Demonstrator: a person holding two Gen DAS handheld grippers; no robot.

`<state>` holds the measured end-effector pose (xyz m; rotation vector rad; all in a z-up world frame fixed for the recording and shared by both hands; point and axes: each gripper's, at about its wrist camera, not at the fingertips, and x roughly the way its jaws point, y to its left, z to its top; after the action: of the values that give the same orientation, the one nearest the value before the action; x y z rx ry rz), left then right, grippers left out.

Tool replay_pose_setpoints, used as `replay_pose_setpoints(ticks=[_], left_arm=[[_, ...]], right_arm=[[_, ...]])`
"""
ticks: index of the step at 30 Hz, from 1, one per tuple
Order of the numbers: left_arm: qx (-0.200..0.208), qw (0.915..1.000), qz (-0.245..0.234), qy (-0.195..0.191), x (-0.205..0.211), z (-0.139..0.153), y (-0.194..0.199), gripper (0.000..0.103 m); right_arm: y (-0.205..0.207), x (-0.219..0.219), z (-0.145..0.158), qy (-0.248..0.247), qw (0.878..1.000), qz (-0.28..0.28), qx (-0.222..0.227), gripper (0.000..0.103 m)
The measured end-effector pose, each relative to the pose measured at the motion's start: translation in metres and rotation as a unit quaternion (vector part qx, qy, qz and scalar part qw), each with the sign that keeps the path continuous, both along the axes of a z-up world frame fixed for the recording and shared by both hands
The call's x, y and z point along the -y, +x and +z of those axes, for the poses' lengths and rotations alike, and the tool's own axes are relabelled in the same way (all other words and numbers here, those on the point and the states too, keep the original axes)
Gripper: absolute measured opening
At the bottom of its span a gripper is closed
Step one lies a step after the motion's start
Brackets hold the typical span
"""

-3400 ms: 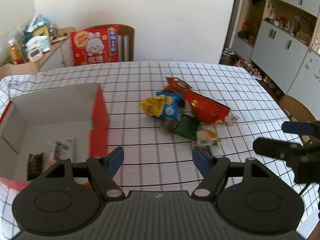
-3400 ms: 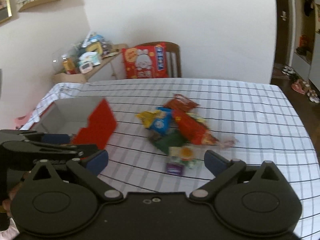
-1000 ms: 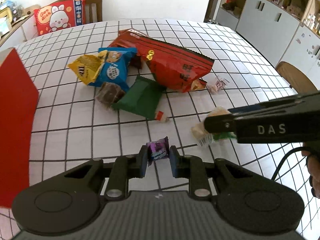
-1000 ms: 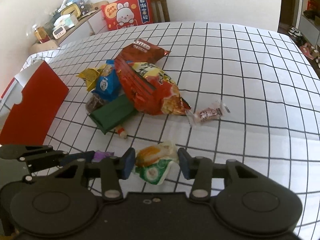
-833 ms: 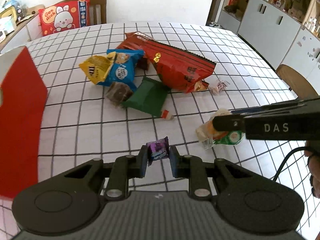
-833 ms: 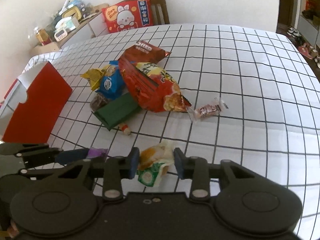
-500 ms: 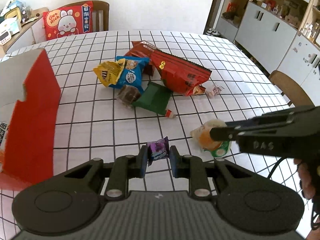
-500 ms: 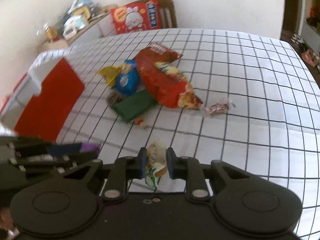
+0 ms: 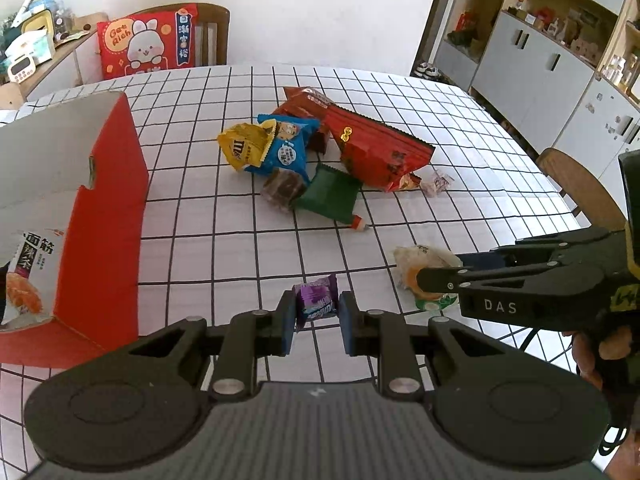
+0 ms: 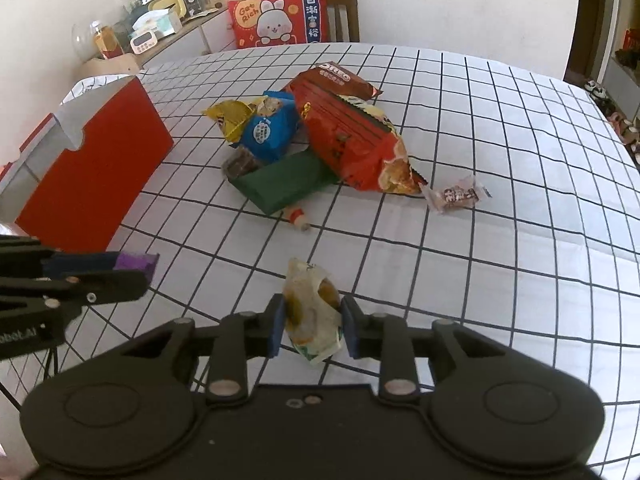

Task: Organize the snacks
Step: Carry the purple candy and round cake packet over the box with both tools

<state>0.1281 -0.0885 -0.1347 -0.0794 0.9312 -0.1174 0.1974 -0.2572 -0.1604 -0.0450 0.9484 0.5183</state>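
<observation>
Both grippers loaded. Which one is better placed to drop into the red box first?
Left. The left gripper, shut on the purple candy, sits right beside the red box. The right gripper, holding the clear-wrapped snack, is farther off, with the left one in between.

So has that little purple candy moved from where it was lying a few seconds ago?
Yes. The purple candy is off the checked tablecloth, gripped in the left gripper, farther from the snack pile and nearer the red box.

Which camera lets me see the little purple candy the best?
The left wrist view. There the purple candy sits front and center, pinched in the left gripper, with its whole wrapper showing. The right wrist view catches only a purple sliver at the left gripper's tip, seen from the side.
</observation>
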Motion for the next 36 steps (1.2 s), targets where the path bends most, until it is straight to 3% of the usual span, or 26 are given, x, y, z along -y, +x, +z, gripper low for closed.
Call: replay_pose_setpoints(ticks=[6, 18, 27, 36], left_arm=[[0.011, 0.9999, -0.002, -0.002, -0.005, 0.013, -0.007, 0.022], [0.029, 0.9991, 0.030, -0.009, -0.039, 0.056, -0.023, 0.022], [0.058, 0.9951, 0.080, 0.000, -0.089, 0.091, -0.034, 0.022], [0.074, 0.9885, 0.131, 0.014, -0.147, 0.107, -0.041, 0.023]], right_arm=[[-0.010, -0.002, 0.012, 0.001, 1.000, -0.017, 0.009, 0.027], [-0.030, -0.036, 0.075, 0.048, 0.998, 0.011, 0.036, 0.027], [-0.035, -0.088, 0.112, 0.076, 0.994, 0.053, 0.062, 0.027], [-0.039, -0.148, 0.130, 0.079, 0.989, 0.092, 0.084, 0.027]])
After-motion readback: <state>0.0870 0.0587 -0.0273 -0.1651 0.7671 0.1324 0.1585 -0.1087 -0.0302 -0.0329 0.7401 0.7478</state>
